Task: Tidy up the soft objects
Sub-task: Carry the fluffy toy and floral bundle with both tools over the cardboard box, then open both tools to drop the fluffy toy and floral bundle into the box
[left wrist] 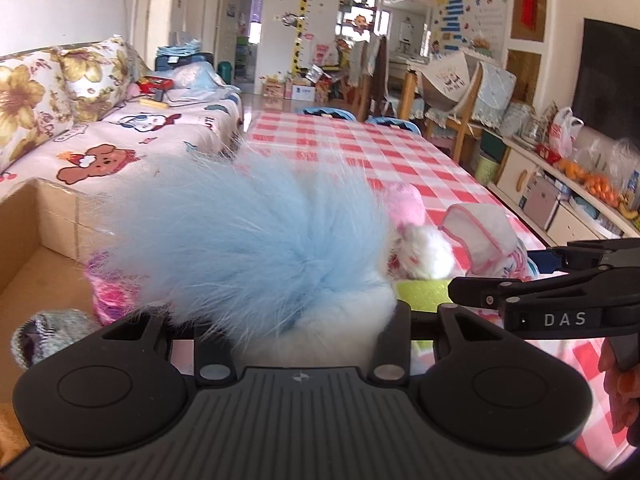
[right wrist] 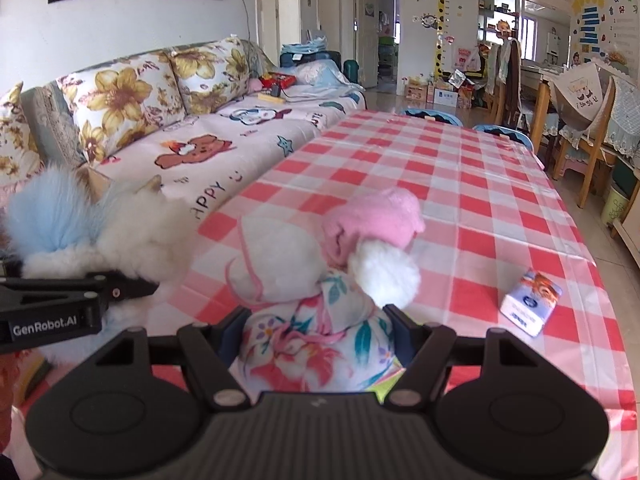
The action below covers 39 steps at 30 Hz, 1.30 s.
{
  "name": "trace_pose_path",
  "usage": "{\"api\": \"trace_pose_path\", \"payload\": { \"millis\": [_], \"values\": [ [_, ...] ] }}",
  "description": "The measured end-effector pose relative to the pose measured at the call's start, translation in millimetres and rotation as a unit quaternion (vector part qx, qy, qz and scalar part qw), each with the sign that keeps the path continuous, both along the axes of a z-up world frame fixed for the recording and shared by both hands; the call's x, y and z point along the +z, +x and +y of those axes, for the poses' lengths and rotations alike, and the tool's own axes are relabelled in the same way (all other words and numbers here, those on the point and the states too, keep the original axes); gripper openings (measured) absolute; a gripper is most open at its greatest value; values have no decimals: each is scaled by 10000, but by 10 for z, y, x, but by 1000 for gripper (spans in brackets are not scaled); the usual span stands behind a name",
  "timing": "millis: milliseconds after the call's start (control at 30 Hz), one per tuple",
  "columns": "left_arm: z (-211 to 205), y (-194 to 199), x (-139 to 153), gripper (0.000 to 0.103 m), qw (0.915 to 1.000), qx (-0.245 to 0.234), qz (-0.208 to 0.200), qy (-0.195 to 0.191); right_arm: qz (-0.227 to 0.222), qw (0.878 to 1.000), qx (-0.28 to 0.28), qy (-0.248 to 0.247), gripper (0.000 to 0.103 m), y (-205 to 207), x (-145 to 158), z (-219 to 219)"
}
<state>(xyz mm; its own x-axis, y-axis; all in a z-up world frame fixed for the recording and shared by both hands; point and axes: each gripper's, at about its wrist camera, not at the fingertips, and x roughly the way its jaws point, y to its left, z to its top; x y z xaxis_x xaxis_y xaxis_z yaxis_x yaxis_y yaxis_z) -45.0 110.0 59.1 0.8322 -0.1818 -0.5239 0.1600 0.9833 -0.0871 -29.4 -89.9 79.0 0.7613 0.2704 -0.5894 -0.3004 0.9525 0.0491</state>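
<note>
A fluffy blue-and-white plush toy (left wrist: 248, 240) fills the left wrist view. My left gripper (left wrist: 302, 320) is shut on its white base and holds it above the table edge. In the right wrist view a soft doll in a floral dress (right wrist: 316, 344), with a white bonnet (right wrist: 276, 256) and a pink cap with a white pompom (right wrist: 376, 216), sits between the fingers of my right gripper (right wrist: 318, 320), which is shut on it. The two grippers are side by side: the right one's fingers (left wrist: 520, 300) show at the right of the left wrist view, and the plush (right wrist: 100, 228) shows at the left of the right wrist view.
An open cardboard box (left wrist: 40, 232) stands left of the plush. A grey knitted piece (left wrist: 48, 336) and a pink patterned item (left wrist: 112, 296) lie near it. A tissue pack (right wrist: 532, 304) lies on the red checked tablecloth (right wrist: 460, 184). A sofa (right wrist: 180, 140) runs along the table's left side.
</note>
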Motion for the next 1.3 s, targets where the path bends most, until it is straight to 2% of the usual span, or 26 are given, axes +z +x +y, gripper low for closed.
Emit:
{"api": "trace_pose_path", "payload": {
  "millis": [400,667,1100,1300],
  "values": [
    [479,-120,166,52,9965,773,-266,-193,-252,9977,437,444,71,112,240,409],
    [762,-165,181,52,9911,1278,-302,-221,-355,9939,901,520,71,228,328,849],
    [951,-94,213,52,9756,2170,-115,-295,-277,9864,1457,710,71,506,325,1604],
    [1029,-114,198,52,9678,2501,40,-272,-156,9837,1641,723,71,631,226,1896]
  ]
}}
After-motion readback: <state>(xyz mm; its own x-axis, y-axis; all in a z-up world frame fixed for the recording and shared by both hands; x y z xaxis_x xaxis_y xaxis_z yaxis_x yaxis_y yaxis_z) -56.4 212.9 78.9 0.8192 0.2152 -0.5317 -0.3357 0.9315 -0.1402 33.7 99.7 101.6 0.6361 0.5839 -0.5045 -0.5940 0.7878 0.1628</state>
